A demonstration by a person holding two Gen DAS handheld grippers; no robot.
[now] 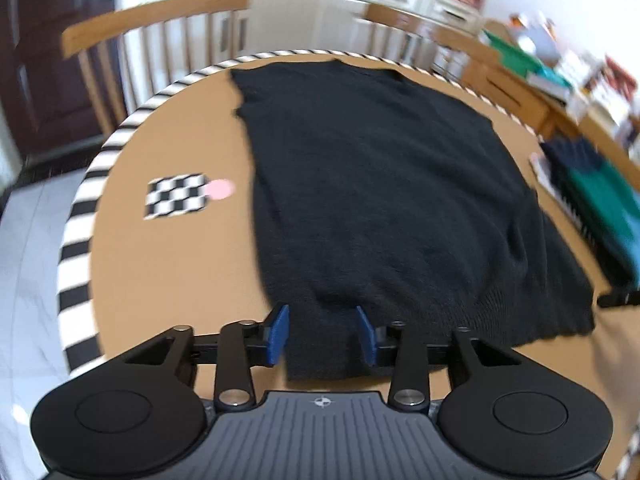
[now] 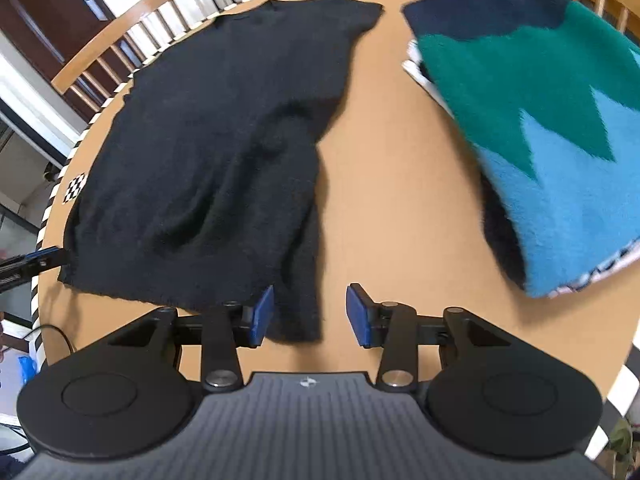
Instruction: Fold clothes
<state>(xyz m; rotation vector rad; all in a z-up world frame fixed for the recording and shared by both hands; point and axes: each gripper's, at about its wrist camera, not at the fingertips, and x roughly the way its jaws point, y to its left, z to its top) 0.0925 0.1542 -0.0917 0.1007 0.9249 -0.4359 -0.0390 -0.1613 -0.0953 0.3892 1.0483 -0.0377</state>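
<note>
A black knitted sweater point(image 1: 380, 184) lies spread flat on the round brown table point(image 1: 168, 280). Its near corner runs between the blue pads of my left gripper point(image 1: 323, 334), whose jaws stand apart and do not press on the cloth. In the right wrist view the same sweater point(image 2: 224, 132) has a sleeve folded in along its right side. The sleeve's end lies between the pads of my right gripper point(image 2: 310, 316), close to the left pad, and this gripper is open too. One of the left gripper's fingers point(image 2: 44, 258) shows at the sweater's left hem.
A folded pile topped by a teal, blue and navy sweater point(image 2: 540, 120) sits on the table's right side. A checkerboard marker point(image 1: 176, 196) and a pink dot point(image 1: 220, 189) lie left of the black sweater. Wooden chairs point(image 1: 152, 16) ring the striped table edge point(image 1: 76, 240).
</note>
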